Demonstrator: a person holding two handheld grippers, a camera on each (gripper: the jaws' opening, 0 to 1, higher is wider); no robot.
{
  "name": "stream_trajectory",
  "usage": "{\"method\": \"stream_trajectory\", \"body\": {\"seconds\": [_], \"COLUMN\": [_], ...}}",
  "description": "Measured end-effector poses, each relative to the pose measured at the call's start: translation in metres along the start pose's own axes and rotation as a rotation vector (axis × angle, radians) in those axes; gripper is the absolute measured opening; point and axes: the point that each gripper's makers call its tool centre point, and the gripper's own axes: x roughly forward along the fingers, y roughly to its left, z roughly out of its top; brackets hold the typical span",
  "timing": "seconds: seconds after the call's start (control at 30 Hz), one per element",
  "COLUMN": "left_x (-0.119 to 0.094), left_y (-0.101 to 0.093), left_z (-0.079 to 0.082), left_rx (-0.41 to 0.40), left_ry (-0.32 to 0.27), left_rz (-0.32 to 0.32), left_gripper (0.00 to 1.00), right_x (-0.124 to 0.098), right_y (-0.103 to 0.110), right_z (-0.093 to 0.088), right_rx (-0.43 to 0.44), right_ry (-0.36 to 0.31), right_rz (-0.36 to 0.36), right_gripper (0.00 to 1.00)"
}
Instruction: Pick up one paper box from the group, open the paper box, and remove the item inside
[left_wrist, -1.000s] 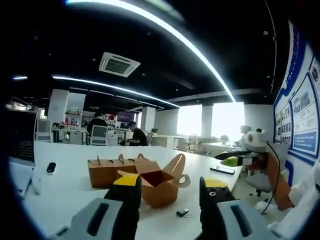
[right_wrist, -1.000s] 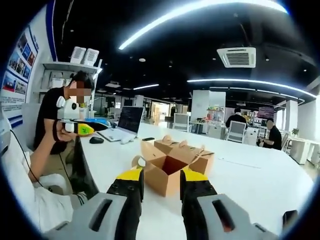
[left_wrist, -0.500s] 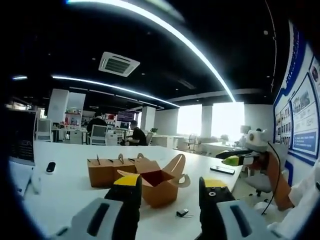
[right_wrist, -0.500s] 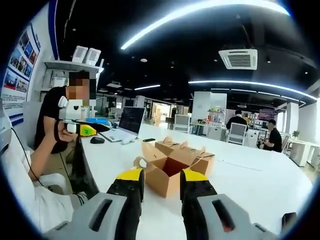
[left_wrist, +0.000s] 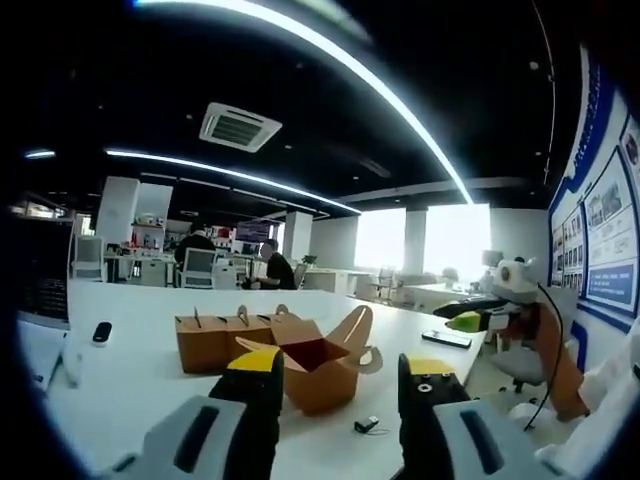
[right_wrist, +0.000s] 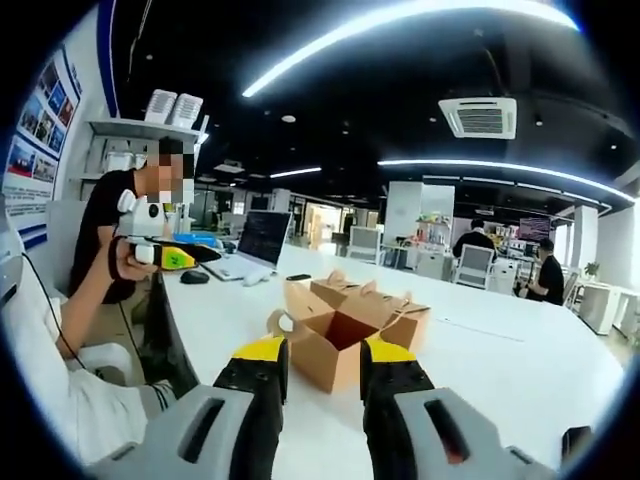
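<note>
Looking across the white table (left_wrist: 130, 370) in both views: it took most of the lower frame, with the cardboard group sitting mid-table. Group was a row of closed paper boxes (left_wrist: 215, 340) with handles up, and one open paper box (left_wrist: 318, 365) standing in front of them, touching or just beside (couldn't tell which). Same open paper box (right_wrist: 335, 345) in the right gripper view, flaps spread, dark red interior visible.

Left gripper (left_wrist: 340, 385) hovered above the table short of the open box, jaws spread wide and empty. Right gripper (right_wrist: 325, 370) also hovered short of it, jaws parted with a narrower gap, nothing between them. Neither touched cardboard.

Step in hand, as I read it: box picked out and opened, removal stage. Couldn't tell whether an item was inside (interior too dark and small). A small dark object (left_wrist: 366, 425) lay on the table just beside the open box on the left gripper's side, possibly the item already out, not sure.

Next move, if the item is inside: one gripper pins the box wall, the other goes in from above between the flaps, which are floppy and could snag.

Other stuff: phone (left_wrist: 445, 339) further along the table, laptop (right_wrist: 258, 240) and mouse (right_wrist: 193, 280) at the far end, another person with a yellow-tipped gripper (right_wrist: 175, 257).
</note>
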Motion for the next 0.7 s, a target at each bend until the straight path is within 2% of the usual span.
{"method": "stream_trajectory", "body": {"seconds": [0.7], "left_x": [-0.0017], "left_y": [0.0015], "left_z": [0.0031], "left_rx": [-0.003], "left_ry": [-0.012], "left_rz": [0.000], "left_gripper": [0.46], "right_x": [0.0001], "right_y": [0.0013], "right_z": [0.0008], "right_rx": [0.001], "right_ry": [-0.004], "right_rz": [0.004], "right_gripper": [0.30]}}
